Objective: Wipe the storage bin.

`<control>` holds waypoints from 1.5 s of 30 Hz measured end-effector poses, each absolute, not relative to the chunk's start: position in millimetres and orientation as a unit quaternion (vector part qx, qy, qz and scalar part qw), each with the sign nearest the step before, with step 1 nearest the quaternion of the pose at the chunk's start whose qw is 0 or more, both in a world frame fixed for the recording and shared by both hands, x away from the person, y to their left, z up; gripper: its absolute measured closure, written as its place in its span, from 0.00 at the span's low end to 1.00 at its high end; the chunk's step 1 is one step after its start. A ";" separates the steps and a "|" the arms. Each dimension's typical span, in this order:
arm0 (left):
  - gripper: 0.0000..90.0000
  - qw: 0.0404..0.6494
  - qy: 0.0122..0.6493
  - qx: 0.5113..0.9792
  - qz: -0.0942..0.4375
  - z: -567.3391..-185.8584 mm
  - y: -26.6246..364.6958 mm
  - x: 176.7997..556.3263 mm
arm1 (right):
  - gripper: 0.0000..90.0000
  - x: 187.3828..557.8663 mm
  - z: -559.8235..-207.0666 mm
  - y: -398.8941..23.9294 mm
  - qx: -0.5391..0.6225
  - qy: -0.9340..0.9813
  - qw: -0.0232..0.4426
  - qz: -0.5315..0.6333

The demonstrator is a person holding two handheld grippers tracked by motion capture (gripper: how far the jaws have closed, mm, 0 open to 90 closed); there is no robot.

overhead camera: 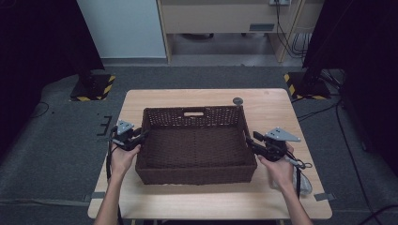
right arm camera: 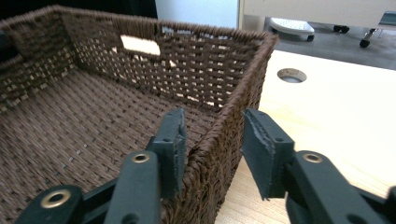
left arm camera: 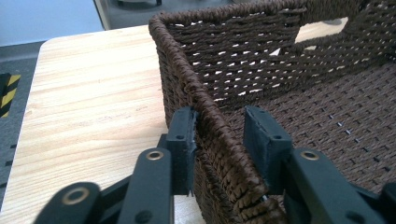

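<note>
Your brown woven basket (overhead camera: 195, 145) sits at the middle of the table (overhead camera: 141, 199), its long sides running along the table's near and far edges, with a cut-out handle in the far wall. Nothing lies inside it.

Your left tongs (overhead camera: 139, 139) straddle the basket's left wall, about midway along that side. In the left gripper view the left tongs (left arm camera: 219, 140) have one jaw outside, touching the weave, and the other inside with a gap to the rim, so they stand partly apart and are not clamped on it.

Your right tongs (overhead camera: 250, 144) straddle the right wall in the same way. In the right gripper view the right tongs (right arm camera: 212, 140) have the inner jaw just against the weave, while the outer jaw stands off over the bare wood; they too are partly apart, with no grip.

A small round hole (overhead camera: 238, 101) lies in the table beyond the basket's far right corner.
</note>
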State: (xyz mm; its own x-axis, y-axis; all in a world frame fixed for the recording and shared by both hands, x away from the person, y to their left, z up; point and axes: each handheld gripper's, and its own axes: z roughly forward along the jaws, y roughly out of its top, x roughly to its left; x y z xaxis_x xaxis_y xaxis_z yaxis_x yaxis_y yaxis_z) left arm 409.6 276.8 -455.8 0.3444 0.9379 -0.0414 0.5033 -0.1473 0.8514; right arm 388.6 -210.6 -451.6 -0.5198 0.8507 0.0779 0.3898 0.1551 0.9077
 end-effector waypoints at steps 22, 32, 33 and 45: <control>0.46 0.427 0.524 0.687 0.266 -445.2 272.6 409.7 | 0.79 376.2 -448.5 -201.0 0.407 0.744 0.227 0.478; 0.58 0.398 0.539 0.701 0.245 -470.4 269.2 413.1 | 0.71 392.7 -456.0 -195.4 0.429 0.726 0.240 0.481; 0.59 0.398 0.539 0.701 0.245 -470.4 269.2 413.1 | 0.71 392.7 -456.0 -195.4 0.429 0.726 0.240 0.481; 0.66 0.371 0.547 0.703 0.263 -468.7 276.4 385.5 | 0.75 383.0 -453.6 -185.5 0.418 0.739 0.231 0.476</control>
